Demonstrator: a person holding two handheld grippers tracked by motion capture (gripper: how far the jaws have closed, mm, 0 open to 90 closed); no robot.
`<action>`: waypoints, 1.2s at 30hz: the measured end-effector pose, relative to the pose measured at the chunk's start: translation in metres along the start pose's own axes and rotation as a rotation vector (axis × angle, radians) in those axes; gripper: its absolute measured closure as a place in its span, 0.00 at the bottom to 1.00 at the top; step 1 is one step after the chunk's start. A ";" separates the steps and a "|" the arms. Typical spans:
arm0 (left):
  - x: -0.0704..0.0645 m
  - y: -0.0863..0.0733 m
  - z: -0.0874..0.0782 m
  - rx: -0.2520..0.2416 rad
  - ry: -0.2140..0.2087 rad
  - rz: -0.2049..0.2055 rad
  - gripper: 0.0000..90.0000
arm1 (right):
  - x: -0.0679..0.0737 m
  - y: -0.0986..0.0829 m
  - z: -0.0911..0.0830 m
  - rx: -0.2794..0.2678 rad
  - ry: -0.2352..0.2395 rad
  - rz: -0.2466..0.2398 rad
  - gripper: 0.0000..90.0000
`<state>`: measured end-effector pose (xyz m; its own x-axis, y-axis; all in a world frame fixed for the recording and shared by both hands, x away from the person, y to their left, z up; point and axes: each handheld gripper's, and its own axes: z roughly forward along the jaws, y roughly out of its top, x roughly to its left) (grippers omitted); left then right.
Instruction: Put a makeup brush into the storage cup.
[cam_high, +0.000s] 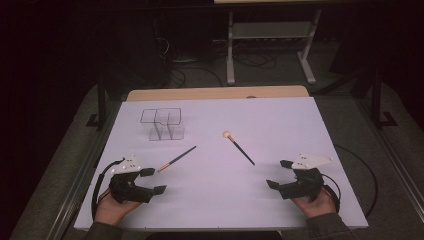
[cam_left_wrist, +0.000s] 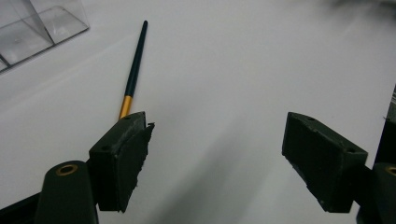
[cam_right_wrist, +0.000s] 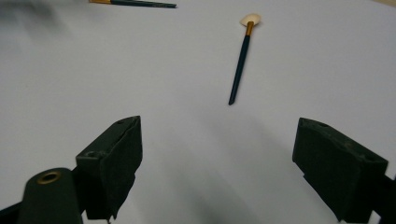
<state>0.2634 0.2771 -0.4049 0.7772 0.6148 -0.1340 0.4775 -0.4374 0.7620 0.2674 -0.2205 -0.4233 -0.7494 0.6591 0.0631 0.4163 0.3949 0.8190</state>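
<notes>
Left gripper (cam_high: 153, 181): resting near the table's front left corner, jaws spread wide and holding nothing; its upper jaw is lying just beside the gold ferrule end of the near brush.
Right gripper (cam_high: 279, 174): sitting at the front right, jaws likewise spread and empty, pointing toward the second brush.
Near brush (cam_high: 177, 158): lying flat on the white table (cam_high: 280, 115), dark handle angling up toward the clear box; its bristle end is hiding behind the left jaw in the left gripper view (cam_left_wrist: 133, 74).
Fan brush (cam_high: 239, 147): lying mid-table, pale bristles at the far end, tapered tip pointing at the right gripper.
Handling: both are looking light, thin, stiff and prone to rolling; pinching mid-handle, across the shaft, is probably safest, sparing the soft bristles.
Clear box (cam_high: 162, 124): standing at the back left, divided into compartments, all appearing empty.
</notes>
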 end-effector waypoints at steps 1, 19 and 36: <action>-0.001 0.002 -0.001 0.010 0.005 0.016 0.24 | 0.000 0.000 0.001 0.001 0.001 -0.003 0.17; -0.003 0.009 -0.006 0.023 0.017 0.039 0.26 | -0.004 0.006 0.009 0.015 0.013 -0.016 0.17; 0.009 0.033 -0.004 0.080 0.029 0.075 0.30 | -0.004 0.010 0.002 0.001 0.000 -0.023 0.17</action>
<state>0.2848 0.2710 -0.3785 0.8003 0.5967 -0.0594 0.4507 -0.5331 0.7160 0.2758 -0.2177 -0.4170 -0.7592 0.6494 0.0443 0.3994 0.4110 0.8195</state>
